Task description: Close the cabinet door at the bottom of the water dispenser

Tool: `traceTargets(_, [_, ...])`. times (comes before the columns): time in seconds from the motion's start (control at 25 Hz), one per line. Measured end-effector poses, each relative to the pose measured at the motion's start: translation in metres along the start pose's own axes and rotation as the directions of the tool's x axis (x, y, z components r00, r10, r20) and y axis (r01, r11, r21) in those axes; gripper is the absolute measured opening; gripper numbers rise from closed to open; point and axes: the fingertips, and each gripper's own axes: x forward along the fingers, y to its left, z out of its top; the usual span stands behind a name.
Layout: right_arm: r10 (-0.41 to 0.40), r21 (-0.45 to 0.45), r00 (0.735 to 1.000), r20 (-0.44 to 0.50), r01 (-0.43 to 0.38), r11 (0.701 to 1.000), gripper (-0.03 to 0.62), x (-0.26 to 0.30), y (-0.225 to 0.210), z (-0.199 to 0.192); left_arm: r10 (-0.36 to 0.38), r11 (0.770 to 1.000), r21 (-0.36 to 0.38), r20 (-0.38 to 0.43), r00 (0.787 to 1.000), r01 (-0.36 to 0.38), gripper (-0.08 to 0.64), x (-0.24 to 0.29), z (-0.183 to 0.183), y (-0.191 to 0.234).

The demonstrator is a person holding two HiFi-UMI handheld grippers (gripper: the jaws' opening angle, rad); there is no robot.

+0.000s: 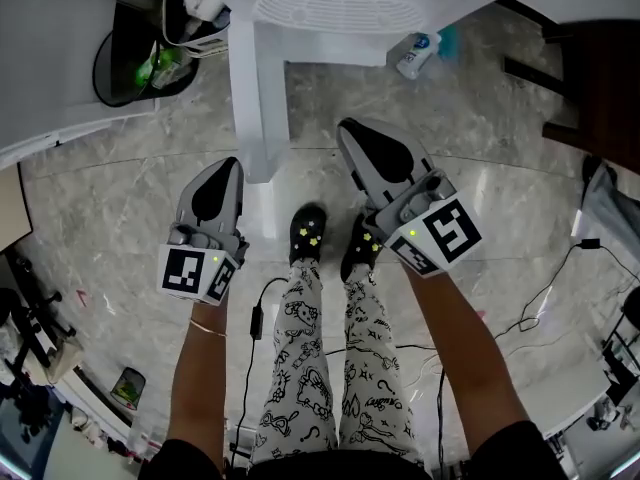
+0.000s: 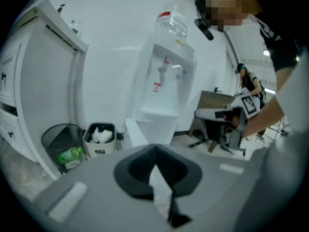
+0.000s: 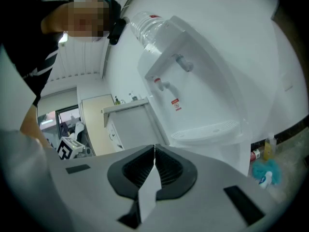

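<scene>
Head view, nearest: black shoes (image 1: 308, 233) on floor (image 1: 480, 168), flanked by left gripper (image 1: 222, 168) and right gripper (image 1: 352, 133). In each gripper's own view, jaws pressed together, nothing between them. Just beyond the tips, cabinet door (image 1: 258, 98) open, seen edge-on, swung out from the base of the dispenser (image 1: 335, 13); left gripper near its free edge. From the gripper views only: taps (image 2: 166, 69) and upturned bottle (image 2: 171, 21) on top. Left of the dispenser, mesh bin (image 2: 60, 139) and small bin (image 2: 100, 139); right, floor bottle (image 1: 412, 53).
</scene>
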Motion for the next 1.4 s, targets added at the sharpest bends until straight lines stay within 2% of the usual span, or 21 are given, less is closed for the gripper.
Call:
traceTargets(0.12, [0.039, -0.058, 0.998, -0.043, -0.042, 0.997, 0.017, 0.014, -0.013, -0.011, 0.026, 0.999, -0.025, -0.033, 0.999, -0.027, -0.005, 0.006, -0.024, 0.014])
traceTargets(0.32, [0.059, -0.059, 0.998, -0.026, -0.06, 0.996, 0.017, 0.016, -0.02, -0.003, 0.055, 0.997, -0.055, -0.057, 0.997, -0.058, -0.005, 0.017, -0.047, 0.03])
traceTargets(0.52, [0.036, -0.106, 0.999, -0.017, -0.038, 0.994, 0.017, 0.005, -0.019, -0.003, 0.059, 0.998, -0.011, -0.099, 0.993, -0.061, -0.005, 0.028, -0.053, 0.037])
traceTargets(0.68, [0.014, -0.08, 1.0, 0.002, -0.014, 0.997, 0.017, -0.001, -0.033, -0.003, 0.052, 0.999, -0.009, -0.081, 0.995, -0.053, -0.006, 0.041, -0.044, 0.028])
traceTargets(0.88, [-0.042, -0.052, 0.999, 0.017, 0.042, 0.998, 0.017, -0.012, -0.056, 0.0, -0.03, 0.999, -0.043, -0.057, 0.998, 0.027, -0.006, 0.07, -0.041, -0.008])
traceTargets(1.04, [-0.056, -0.045, 0.998, 0.036, 0.057, 0.997, 0.017, -0.022, -0.065, 0.011, -0.088, 0.995, -0.05, -0.046, 0.995, 0.086, -0.006, 0.098, -0.03, -0.037])
traceTargets(1.28, [-0.124, -0.029, 0.989, 0.077, 0.127, 0.991, 0.017, -0.04, -0.095, 0.029, -0.201, 0.979, 0.007, -0.074, 0.977, 0.202, -0.005, 0.157, -0.011, -0.076])
traceTargets(1.4, [-0.158, -0.006, 0.981, 0.112, 0.16, 0.987, 0.017, -0.05, -0.105, 0.039, -0.231, 0.972, 0.025, -0.071, 0.97, 0.233, -0.005, 0.182, 0.0, -0.085])
